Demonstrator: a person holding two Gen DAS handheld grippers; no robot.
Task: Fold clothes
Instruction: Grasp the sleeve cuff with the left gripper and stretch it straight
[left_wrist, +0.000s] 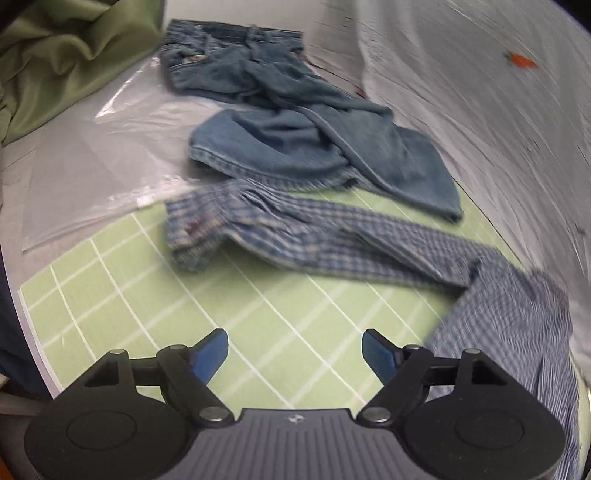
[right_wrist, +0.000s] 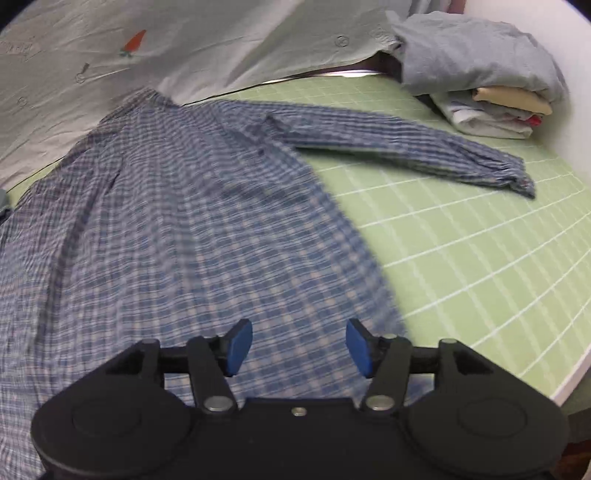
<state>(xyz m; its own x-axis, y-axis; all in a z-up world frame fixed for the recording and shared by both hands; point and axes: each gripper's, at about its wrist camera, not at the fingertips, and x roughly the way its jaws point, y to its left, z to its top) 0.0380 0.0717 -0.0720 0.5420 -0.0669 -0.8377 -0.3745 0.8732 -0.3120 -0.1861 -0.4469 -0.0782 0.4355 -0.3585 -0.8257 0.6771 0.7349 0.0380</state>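
The plaid shirt (right_wrist: 177, 229) lies spread on the green grid mat (right_wrist: 461, 251), one sleeve stretched toward the folded stack (right_wrist: 491, 96). The right gripper (right_wrist: 299, 347) hangs over its hem, jaws released, maybe just clear. The left gripper (left_wrist: 295, 356), likewise gaping, hovers above bare mat, jeans (left_wrist: 295, 122) beyond the other sleeve.

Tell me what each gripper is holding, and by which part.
Nothing is held. The left gripper is open above the green mat; the right gripper is open above the plaid shirt.
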